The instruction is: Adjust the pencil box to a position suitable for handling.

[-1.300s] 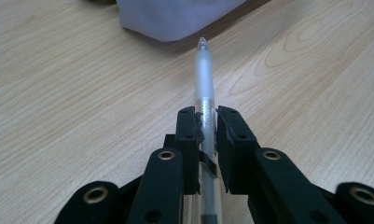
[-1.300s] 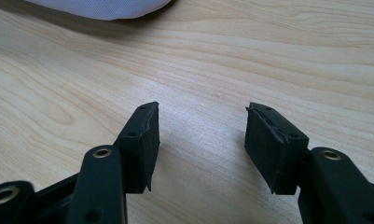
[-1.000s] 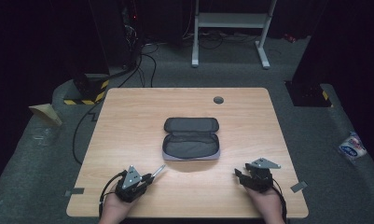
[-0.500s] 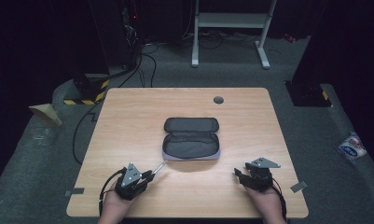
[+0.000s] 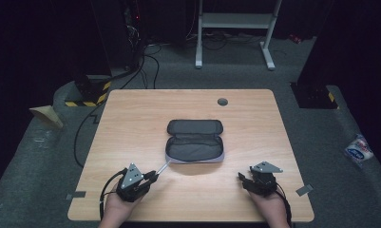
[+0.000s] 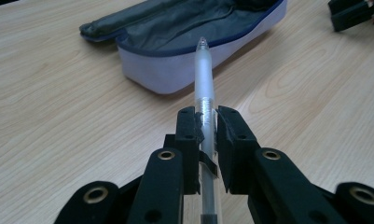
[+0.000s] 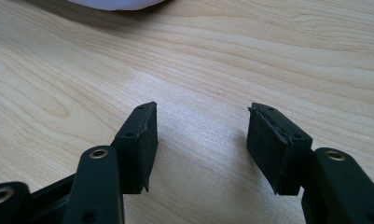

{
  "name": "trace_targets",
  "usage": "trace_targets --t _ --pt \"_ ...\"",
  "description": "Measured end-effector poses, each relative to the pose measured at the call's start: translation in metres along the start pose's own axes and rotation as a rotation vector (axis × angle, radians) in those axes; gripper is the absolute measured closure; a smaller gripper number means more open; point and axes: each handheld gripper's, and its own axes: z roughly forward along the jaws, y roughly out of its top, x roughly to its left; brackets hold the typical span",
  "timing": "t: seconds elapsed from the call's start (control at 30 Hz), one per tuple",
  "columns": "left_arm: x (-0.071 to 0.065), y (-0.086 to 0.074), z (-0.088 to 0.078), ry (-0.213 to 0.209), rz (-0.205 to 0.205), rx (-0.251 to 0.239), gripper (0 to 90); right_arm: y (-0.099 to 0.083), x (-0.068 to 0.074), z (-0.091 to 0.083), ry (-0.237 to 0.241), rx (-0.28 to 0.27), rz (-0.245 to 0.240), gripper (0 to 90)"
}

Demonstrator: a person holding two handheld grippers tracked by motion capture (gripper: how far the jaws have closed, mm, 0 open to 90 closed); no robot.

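Pen [image 6: 204,79] clamped in left gripper [image 6: 205,122], lifted slightly since a second ago, tip aimed at open pencil case [image 5: 195,141]; right gripper [image 7: 201,140] apart, empty, waiting.

frosted clear pen [image 6: 204,79], grey pencil case [image 5: 195,141]

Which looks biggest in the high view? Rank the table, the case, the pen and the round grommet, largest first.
1. Table
2. Case
3. Pen, held in the left claw; only its front part shows.
4. Grommet; it looks about as small as the pen's visible part, so the last two places are unsure.
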Motion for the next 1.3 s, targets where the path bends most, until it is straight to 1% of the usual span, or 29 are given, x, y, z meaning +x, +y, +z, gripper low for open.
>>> trace_targets --t 0.07,0.2,0.3,0.33,0.47,0.53,0.57,0.6,0.67,0.77,0.8,0.97,1.03,1.2,1.3 --pt "-0.002 0.003 -0.001 0.003 0.005 0.0 78.8 0.0 0.0 0.0 0.001 0.0 0.002 42.9" --pt "0.002 0.008 -0.002 0.012 0.013 -0.005 78.8 0.0 0.002 0.0 -0.011 0.004 -0.007 42.7" --pt "0.005 0.011 -0.001 0.017 -0.001 -0.011 78.8 0.0 0.002 0.0 -0.012 0.004 -0.006 42.6" --pt "0.006 0.012 -0.001 0.02 0.001 -0.01 78.8 0.0 0.002 0.0 -0.015 0.004 -0.005 41.9" --pt "0.008 0.021 -0.001 0.025 0.006 -0.013 78.8 -0.001 0.0 -0.001 -0.009 0.003 0.026 37.9" --pt "0.011 0.026 -0.003 0.028 0.003 -0.022 78.9 -0.001 -0.002 -0.002 0.01 -0.003 0.046 35.8" --pt "0.013 0.028 -0.003 0.03 0.002 -0.026 78.9 -0.002 -0.003 -0.003 0.019 -0.005 0.069 35.3" --pt "0.014 0.029 -0.003 0.032 0.002 -0.029 78.8 -0.002 -0.004 -0.004 0.016 -0.002 0.072 34.5" --pt "0.018 0.032 -0.002 0.035 0.005 -0.029 78.8 -0.003 -0.004 -0.004 0.005 0.007 0.063 33.6" --pt "0.023 0.035 0.001 0.028 0.002 -0.028 78.9 -0.002 -0.001 -0.003 -0.025 0.023 0.013 32.9" --pt "0.024 0.036 0.002 0.021 -0.008 -0.029 78.8 -0.002 -0.001 -0.003 -0.033 0.022 0.009 31.6" --pt "0.026 0.042 0.009 0.007 -0.002 -0.024 78.8 -0.002 -0.005 -0.002 -0.011 0.02 0.002 28.8" --pt "0.026 0.045 0.011 -0.003 -0.007 -0.031 78.9 -0.002 -0.005 -0.001 -0.011 0.02 0.0 28.8" --pt "0.028 0.053 0.017 -0.006 0.008 -0.031 78.9 -0.002 -0.005 -0.001 -0.014 0.02 -0.001 29.0" --pt "0.03 0.059 0.019 -0.011 0.007 -0.034 78.8 -0.002 -0.005 -0.001 -0.017 0.02 0.004 29.1"
